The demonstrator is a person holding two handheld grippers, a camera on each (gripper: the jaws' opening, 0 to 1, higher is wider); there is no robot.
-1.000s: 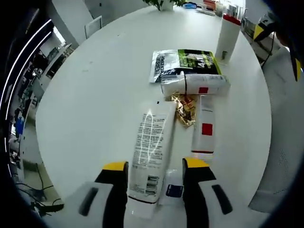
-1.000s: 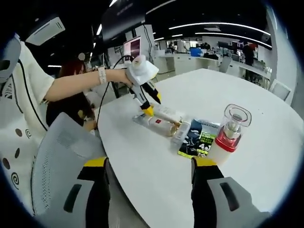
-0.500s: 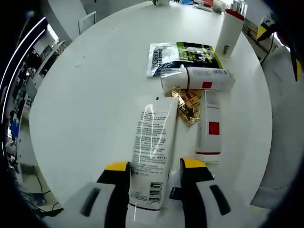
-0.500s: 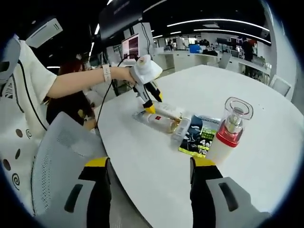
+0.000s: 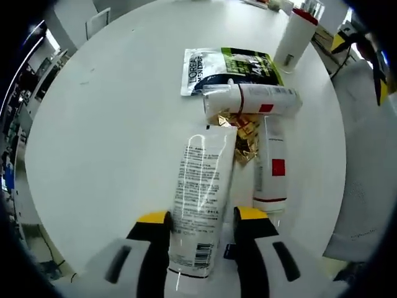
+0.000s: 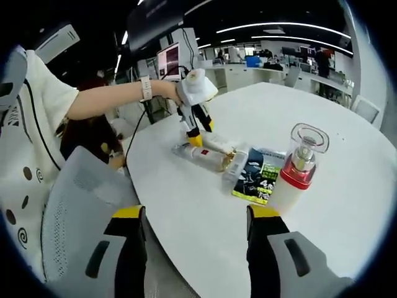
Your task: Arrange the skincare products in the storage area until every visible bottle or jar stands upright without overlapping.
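Readable only on the flat sachet point(image 5: 231, 69): white "L'ORÉAL" lettering along its grey end, large "4" figures on its green panel. Dense small print and a barcode on the big white tube point(image 5: 198, 198), too fine to read. Plain red squares, no words, on the two slimmer tubes point(image 5: 271, 171).

The yellow-tipped left gripper point(image 5: 201, 218), seen from the right gripper view at the end of the person's bare outstretched left arm point(image 6: 111, 102), has its jaws spread low, while the yellow-tipped right gripper point(image 6: 195, 214) hangs with jaws wide apart, gripping nothing.
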